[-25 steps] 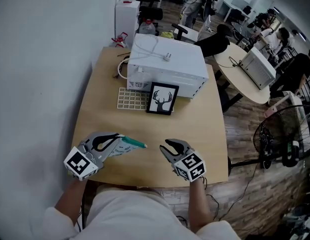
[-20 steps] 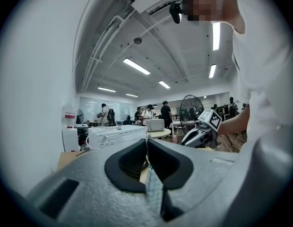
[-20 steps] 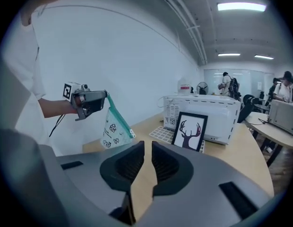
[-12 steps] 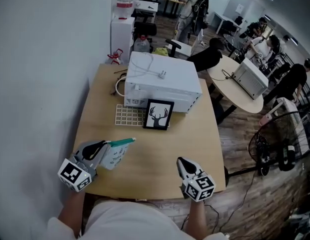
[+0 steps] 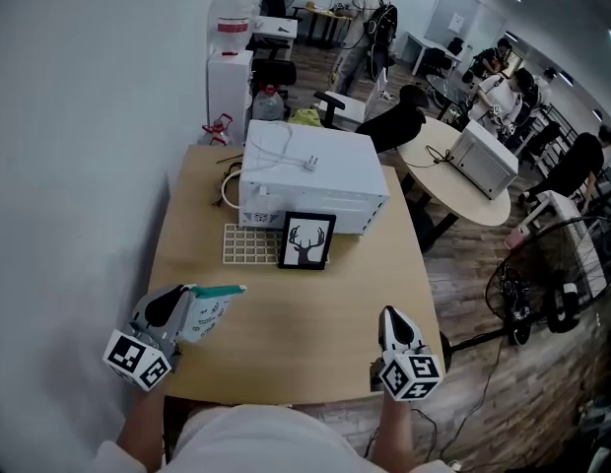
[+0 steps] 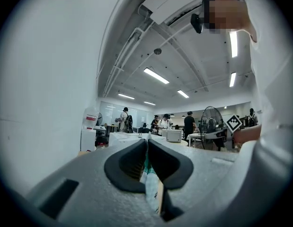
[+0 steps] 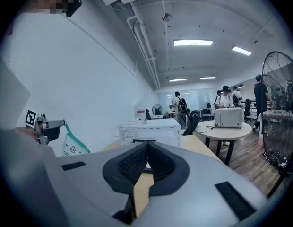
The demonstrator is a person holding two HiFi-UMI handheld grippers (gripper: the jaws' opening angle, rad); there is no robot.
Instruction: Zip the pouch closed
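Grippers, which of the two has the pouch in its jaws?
The left gripper: its jaws are clamped on the white and teal pouch. The right gripper has its jaws shut together with nothing between them.

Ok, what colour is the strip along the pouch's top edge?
Teal; the pouch below it is whitish. The head view shows it best.

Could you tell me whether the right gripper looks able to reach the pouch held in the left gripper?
Probably yes: only bare table lies between the right gripper and the pouch, though its fingers are shut and must open first.
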